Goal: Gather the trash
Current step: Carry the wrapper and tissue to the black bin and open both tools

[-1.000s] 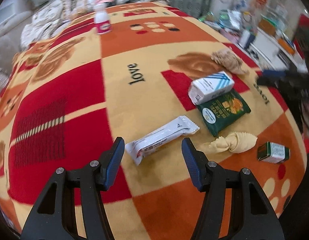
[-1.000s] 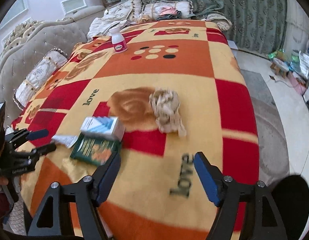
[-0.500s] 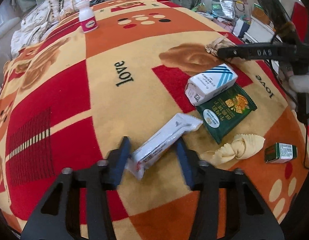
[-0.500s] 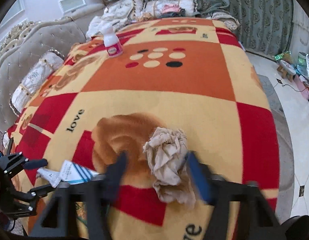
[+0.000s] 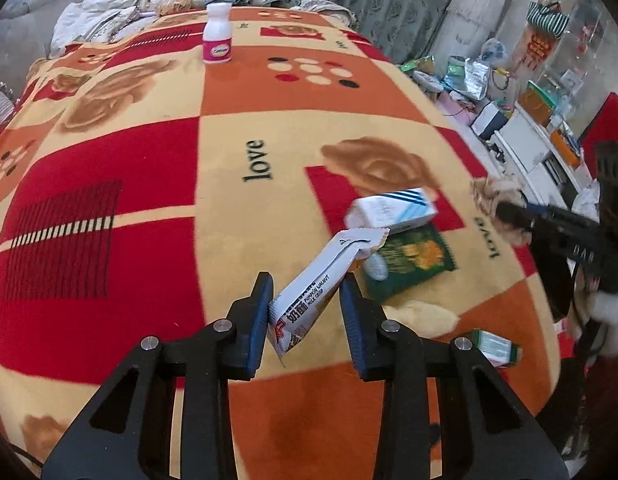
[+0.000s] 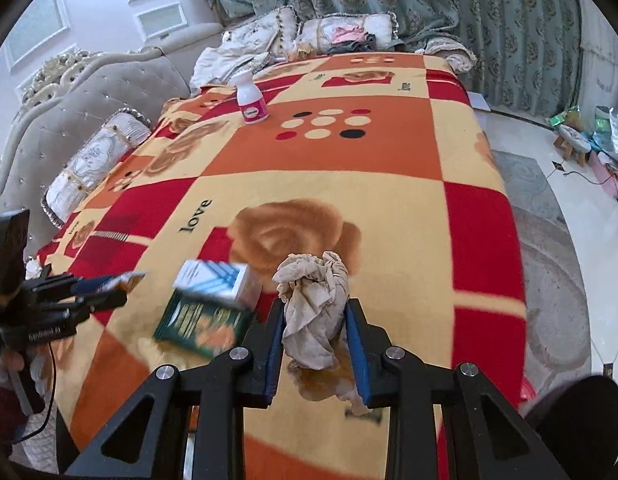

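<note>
My left gripper is shut on a white snack-bar wrapper and holds it lifted off the blanket. My right gripper is shut on a crumpled beige tissue, also lifted. On the blanket lie a white and blue box, a green snack packet, a yellow twisted wrapper and a small green box. The box and green packet also show in the right wrist view.
A white bottle with a pink label stands far back on the patterned blanket. Pillows and curtains lie beyond it. Floor clutter and shelves are at the right. The bed's right edge drops to a tiled floor.
Both grippers closed on their items: the left on the white wrapper, the right on the tissue, and both items are now raised off the blanket.
</note>
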`<state>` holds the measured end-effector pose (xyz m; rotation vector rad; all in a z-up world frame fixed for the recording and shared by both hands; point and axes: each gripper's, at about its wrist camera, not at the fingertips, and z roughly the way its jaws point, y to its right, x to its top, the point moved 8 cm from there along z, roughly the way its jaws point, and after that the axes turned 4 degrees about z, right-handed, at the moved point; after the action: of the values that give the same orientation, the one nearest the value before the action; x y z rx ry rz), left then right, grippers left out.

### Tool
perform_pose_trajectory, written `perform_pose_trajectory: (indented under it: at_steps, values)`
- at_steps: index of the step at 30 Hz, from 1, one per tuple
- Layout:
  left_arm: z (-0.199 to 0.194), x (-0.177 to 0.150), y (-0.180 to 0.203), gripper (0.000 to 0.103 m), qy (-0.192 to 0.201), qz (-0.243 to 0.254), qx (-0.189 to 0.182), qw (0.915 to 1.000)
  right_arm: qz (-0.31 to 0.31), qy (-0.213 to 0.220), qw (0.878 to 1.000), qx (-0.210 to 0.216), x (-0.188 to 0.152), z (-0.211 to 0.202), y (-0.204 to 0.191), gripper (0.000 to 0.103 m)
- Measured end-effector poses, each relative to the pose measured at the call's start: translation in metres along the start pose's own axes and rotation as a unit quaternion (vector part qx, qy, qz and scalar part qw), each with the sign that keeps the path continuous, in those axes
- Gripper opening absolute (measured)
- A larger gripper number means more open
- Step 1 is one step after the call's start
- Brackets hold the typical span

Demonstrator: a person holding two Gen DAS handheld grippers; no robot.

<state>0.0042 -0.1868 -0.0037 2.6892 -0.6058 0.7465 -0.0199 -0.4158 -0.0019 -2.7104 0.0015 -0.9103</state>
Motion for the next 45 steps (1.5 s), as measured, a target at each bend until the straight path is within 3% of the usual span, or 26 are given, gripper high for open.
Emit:
perform_pose_trajectory:
  at_steps: [10,18,32,45]
  values:
    - [-0.017,0.003,0.07,0.031,0.018,0.028,-0.029,0.999,0.006,0.022,1.0,0.001,-0.031,-0.048,0.0,0.028]
    - [-0.014,0.007,0.13,0.031,0.019,0.056,-0.053,0.9968,0.022,0.041,0.999,-0.021,-0.052,-0.085,0.024,0.028]
    - [-0.001,0.015,0.232,0.031,0.008,0.097,-0.102,0.99,0.078,0.06,0.992,-0.082,-0.086,-0.136,0.104,0.028]
    - [0.038,0.021,0.325,0.031,-0.021,0.104,-0.143,0.9841,0.138,0.061,0.981,-0.121,-0.118,-0.16,0.179,0.028]
